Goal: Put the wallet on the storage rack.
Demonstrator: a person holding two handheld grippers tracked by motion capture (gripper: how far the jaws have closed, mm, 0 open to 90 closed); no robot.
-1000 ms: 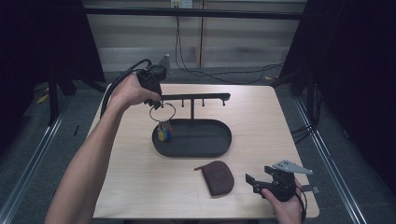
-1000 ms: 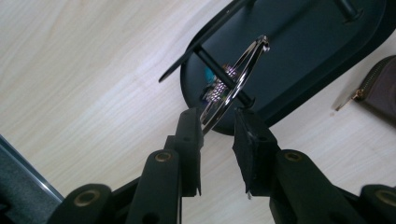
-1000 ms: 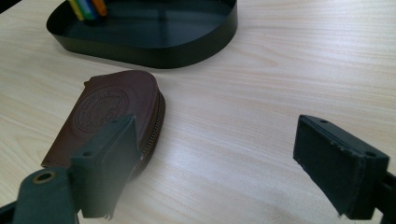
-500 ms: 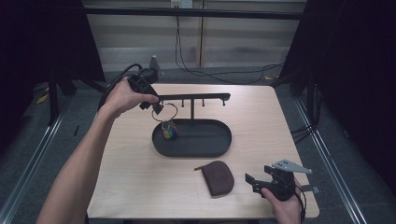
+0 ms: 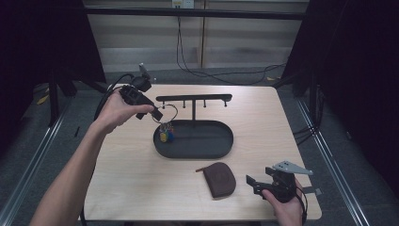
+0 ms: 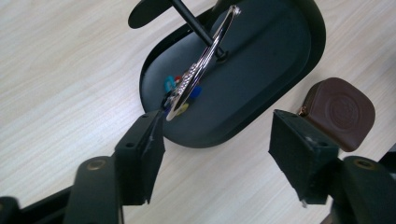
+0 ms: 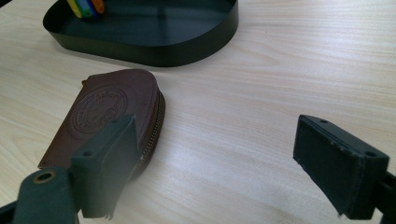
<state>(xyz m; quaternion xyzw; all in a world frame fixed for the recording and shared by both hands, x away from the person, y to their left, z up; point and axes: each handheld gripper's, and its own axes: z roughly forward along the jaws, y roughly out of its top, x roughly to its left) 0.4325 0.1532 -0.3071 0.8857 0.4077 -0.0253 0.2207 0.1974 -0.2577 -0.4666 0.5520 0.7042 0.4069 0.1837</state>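
Key ring (image 6: 201,70) hangs on stand peg above the black tray (image 5: 221,151)
Left gripper (image 5: 157,114), just opening, stands empty beside it; right gripper (image 5: 254,184), open, near brown pouch (image 5: 221,179).

Brown zipped leather pouch (image 5: 221,178) flat on light wooden table (image 5: 282,122), dark cables (image 5: 221,70) beyond.

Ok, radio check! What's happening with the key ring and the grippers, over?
Left gripper open, jaws just opened, nothing between them. Key ring hangs on the rack over the black tray. Right gripper open beside the brown pouch. Nothing in the way.
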